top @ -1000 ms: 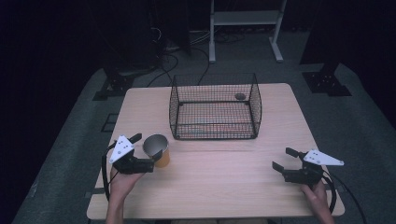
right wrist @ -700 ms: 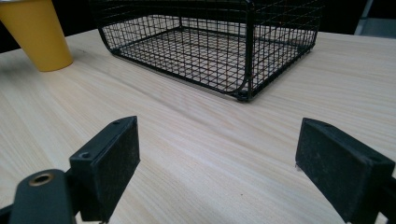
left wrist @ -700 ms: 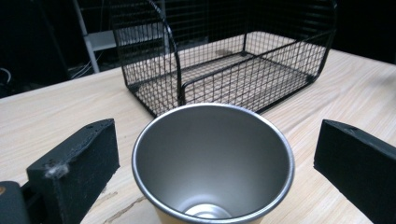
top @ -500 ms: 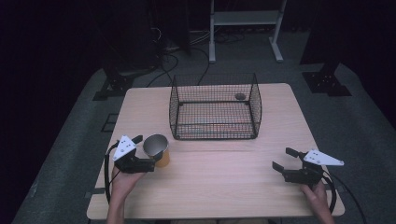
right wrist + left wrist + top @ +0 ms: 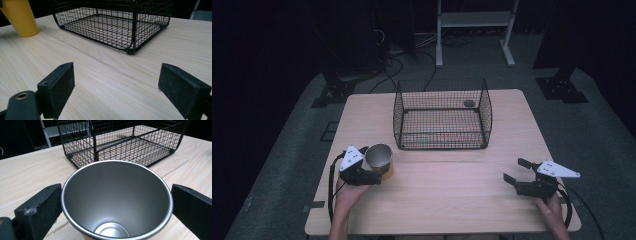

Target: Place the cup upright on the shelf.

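A cup [image 5: 379,157], yellow outside and bare metal inside, stands upright near the table's front left. My left gripper [image 5: 382,167] is open, and its two jaws flank the cup [image 5: 117,200]. The left jaw is against the rim, and the right jaw is at the rim or a hair off it. At the front right, my right gripper [image 5: 515,170] is open just above the wood with nothing between its jaws. From the right gripper view the cup [image 5: 21,18] shows at the far left.
A black wire basket [image 5: 439,145] stands mid-table toward the back, with a small dark round thing [image 5: 469,103] at its back right. The light wood table [image 5: 452,200] has bare room between the grippers. Stands and cables lie on the floor beyond.
My left gripper has slid a little to the right, bringing its jaws around the cup. The cup and the right gripper have stayed put.
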Motion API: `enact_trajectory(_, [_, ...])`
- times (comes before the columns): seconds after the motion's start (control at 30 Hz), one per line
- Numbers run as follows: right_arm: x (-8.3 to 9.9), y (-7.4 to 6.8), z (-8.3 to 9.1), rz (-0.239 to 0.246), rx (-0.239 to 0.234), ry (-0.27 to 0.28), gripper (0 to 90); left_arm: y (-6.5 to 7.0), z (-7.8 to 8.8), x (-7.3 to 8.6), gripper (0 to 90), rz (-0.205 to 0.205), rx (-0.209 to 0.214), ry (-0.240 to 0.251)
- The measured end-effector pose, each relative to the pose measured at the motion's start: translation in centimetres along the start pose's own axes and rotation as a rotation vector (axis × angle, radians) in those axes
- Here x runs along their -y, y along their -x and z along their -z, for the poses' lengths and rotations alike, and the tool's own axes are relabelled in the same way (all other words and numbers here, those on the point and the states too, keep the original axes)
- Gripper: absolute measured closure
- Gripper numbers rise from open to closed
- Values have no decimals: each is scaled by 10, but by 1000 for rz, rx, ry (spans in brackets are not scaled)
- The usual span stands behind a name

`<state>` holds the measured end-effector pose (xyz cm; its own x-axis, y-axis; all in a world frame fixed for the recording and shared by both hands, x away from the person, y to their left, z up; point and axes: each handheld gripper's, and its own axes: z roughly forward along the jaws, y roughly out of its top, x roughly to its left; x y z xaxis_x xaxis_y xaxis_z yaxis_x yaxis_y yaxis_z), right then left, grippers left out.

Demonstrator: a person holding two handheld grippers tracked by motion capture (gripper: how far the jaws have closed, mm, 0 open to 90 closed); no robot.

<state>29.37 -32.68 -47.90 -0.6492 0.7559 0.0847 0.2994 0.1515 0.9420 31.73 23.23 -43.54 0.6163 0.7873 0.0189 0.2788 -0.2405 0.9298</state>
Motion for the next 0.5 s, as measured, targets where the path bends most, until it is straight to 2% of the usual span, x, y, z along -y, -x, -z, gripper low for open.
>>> enact_trajectory(0.13, [0, 1, 0, -4, -1, 1, 127, 1, -3, 2, 0, -11, -18, -22])
enact_trajectory(0.3, [0, 0, 0, 1, 0, -1, 127, -1, -6, 5, 0, 11, -5, -19])
enact_trajectory(0.5, [0, 0, 0, 0, 1, 0, 127, -2, -11, 7, 0, 15, 4, -29])
